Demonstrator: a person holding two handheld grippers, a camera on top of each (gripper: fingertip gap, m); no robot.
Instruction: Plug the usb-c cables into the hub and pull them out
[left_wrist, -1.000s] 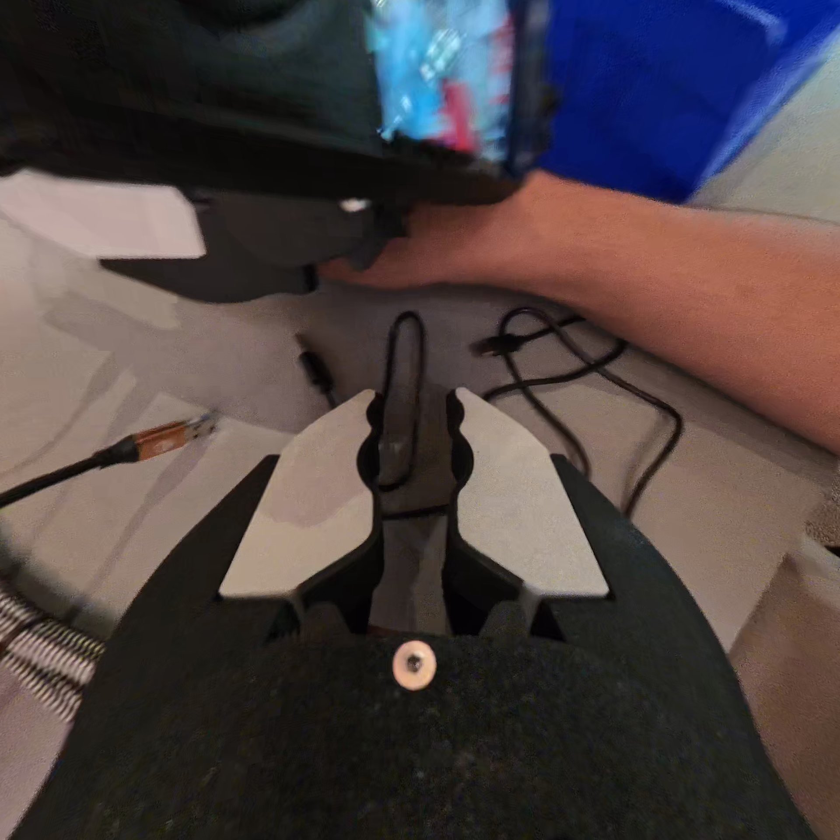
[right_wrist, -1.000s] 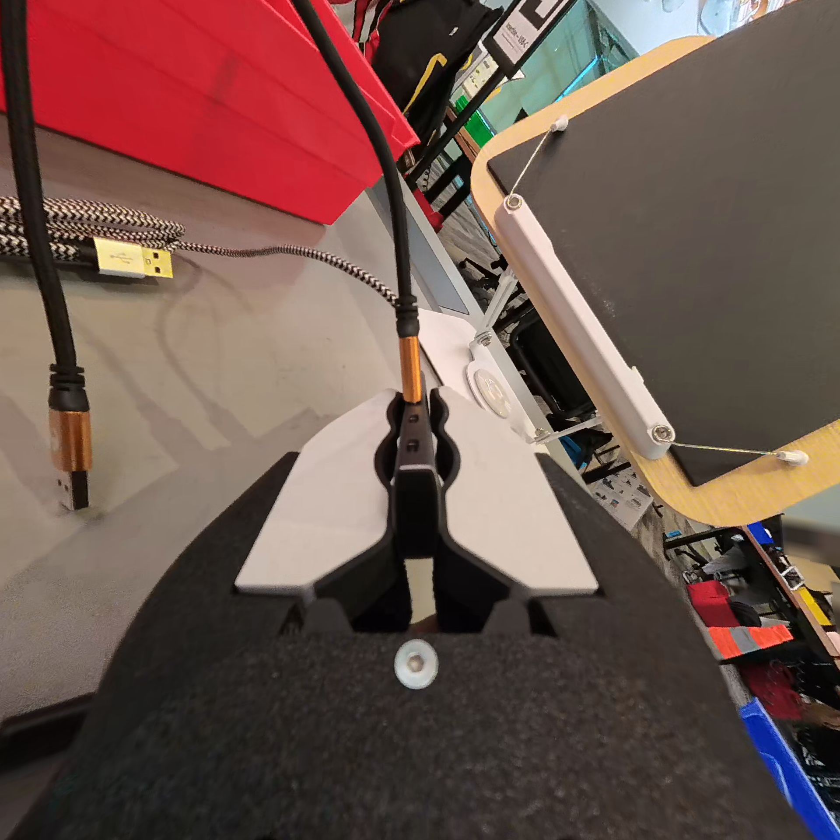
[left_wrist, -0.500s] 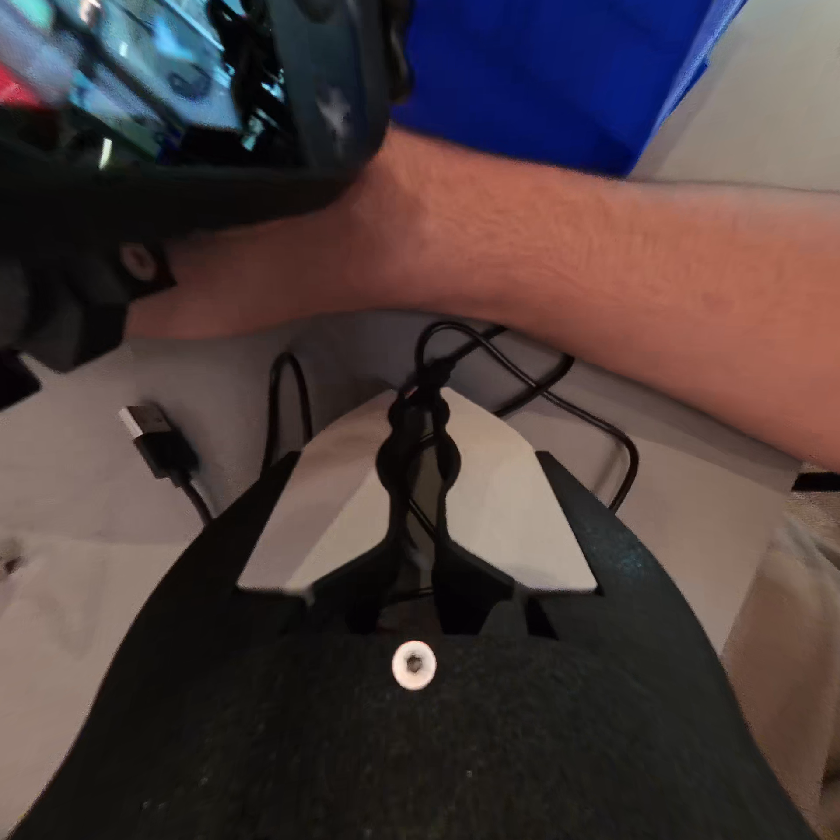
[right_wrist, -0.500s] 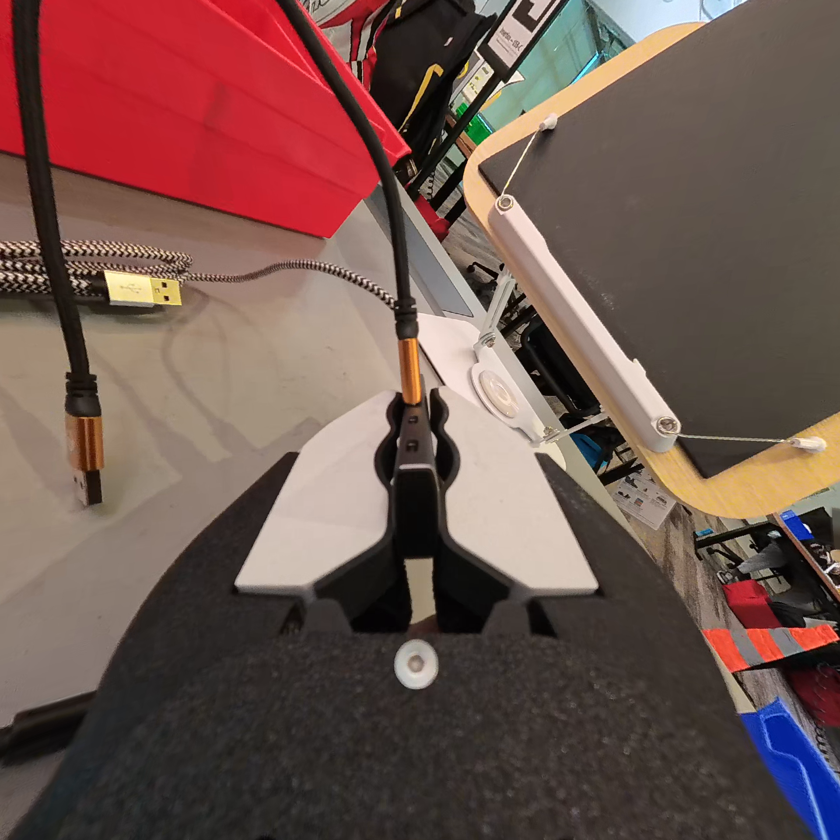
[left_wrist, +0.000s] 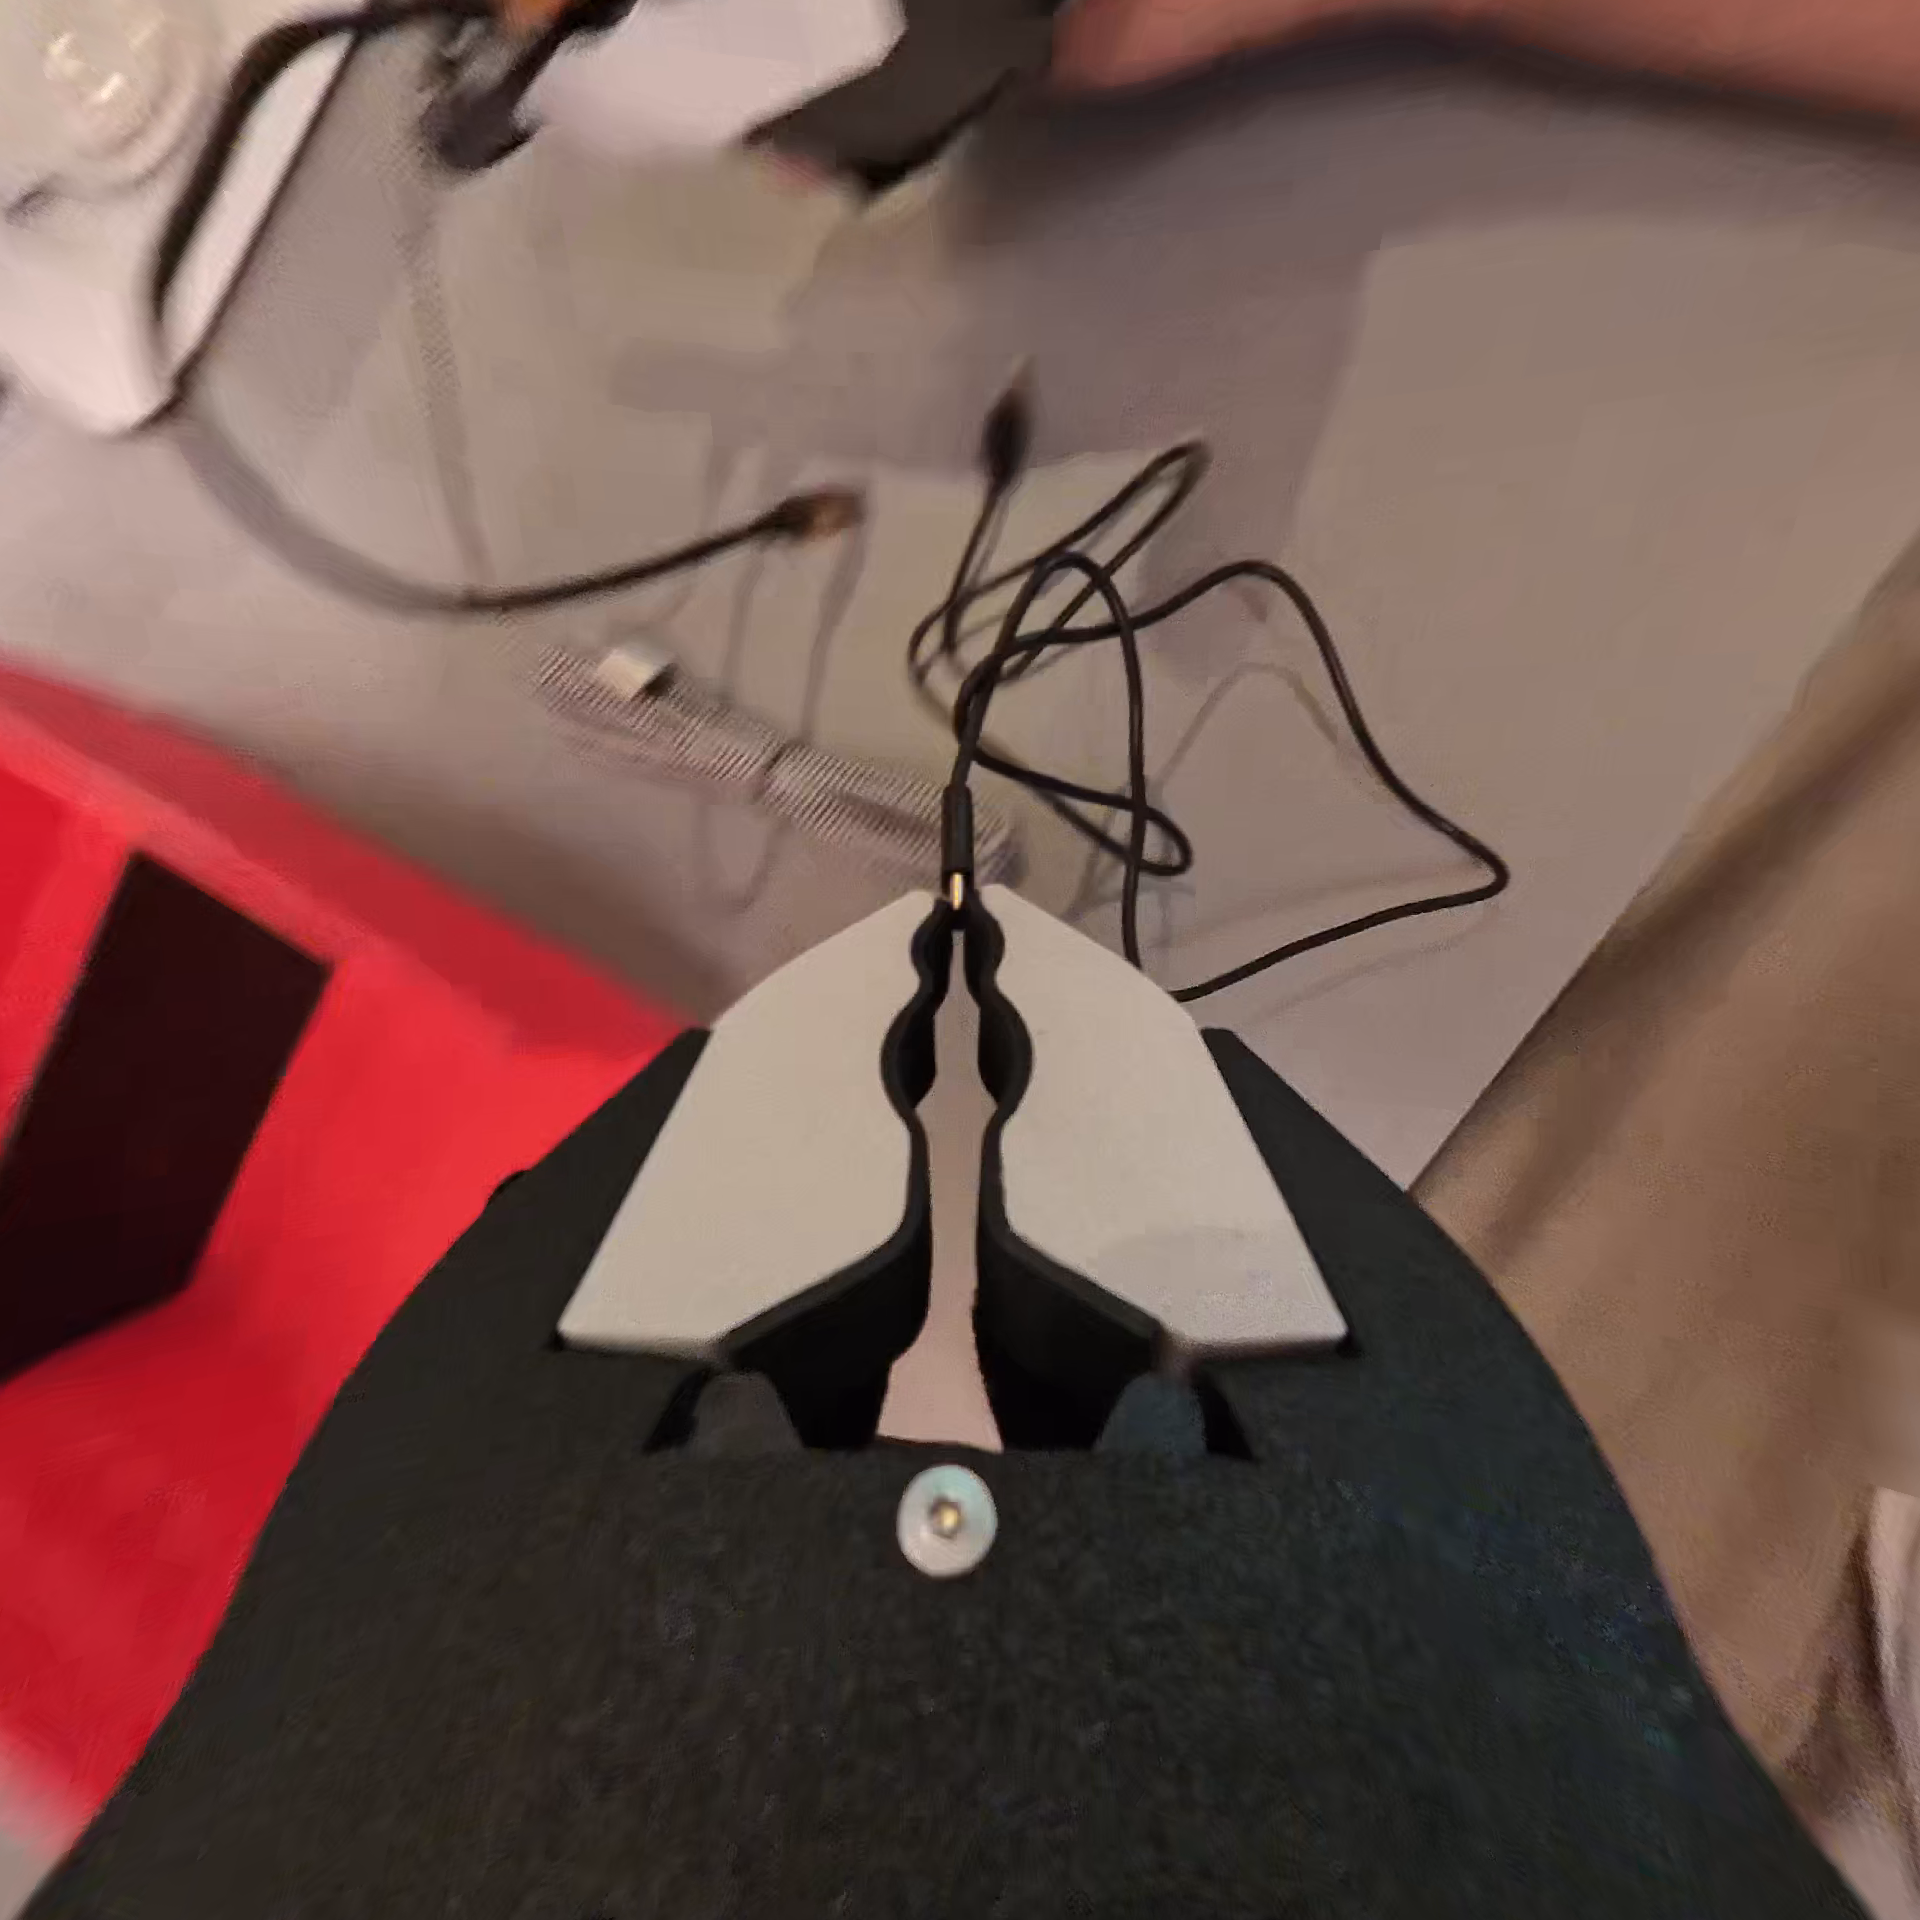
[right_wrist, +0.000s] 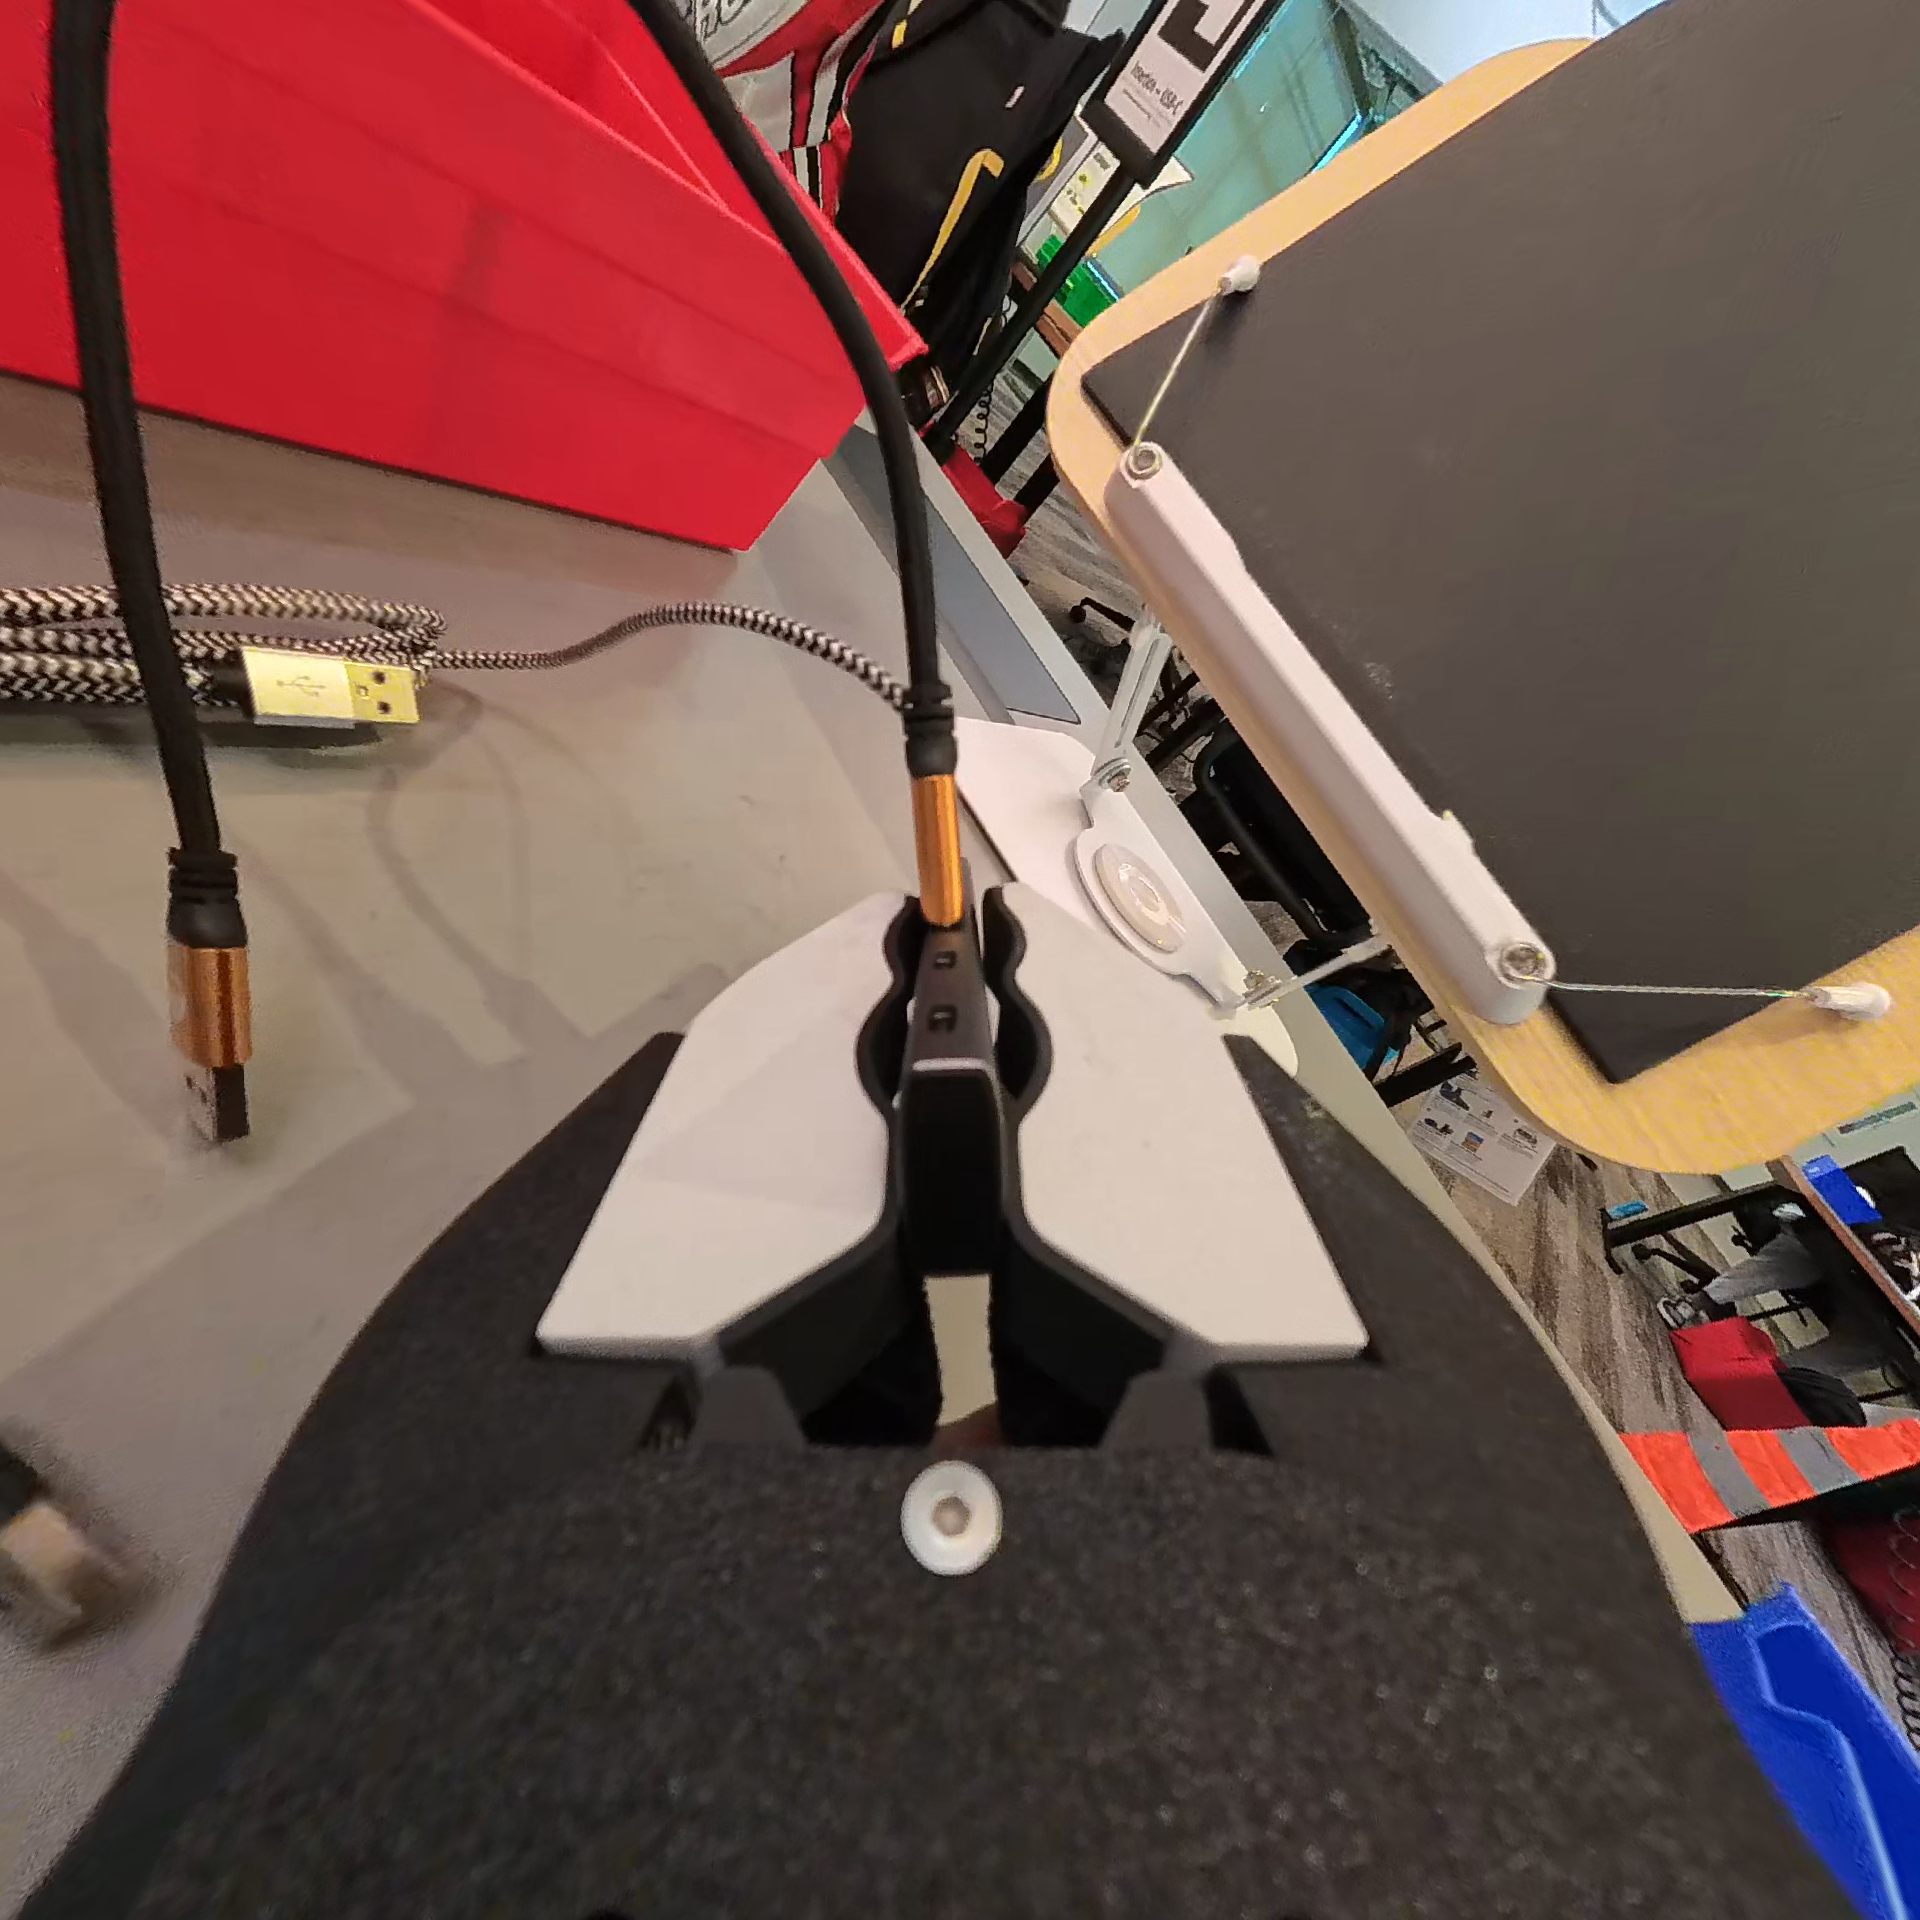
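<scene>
Right gripper (right_wrist: 951, 914) clamping the hub (right_wrist: 945, 1122) near the table's edge (right_wrist: 1049, 727); left gripper (left_wrist: 954, 909) pinching thin black cable (left_wrist: 1132, 727), now swung toward red bin (left_wrist: 208, 1039).

The grey surface (right_wrist: 582, 831) carries a red bin (right_wrist: 416, 260) at 11 o'clock and a braided USB-A cable (right_wrist: 312, 681) at 9.

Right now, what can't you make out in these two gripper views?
- Left wrist view: plug tip of the thin black cable, pinched inside the left gripper.
- Left wrist view: far cables, motion-blurred.
- Right wrist view: hub lower body, buried between the right gripper fingers.
- Orange-collared cable: loop cut off by the top edge.
</scene>
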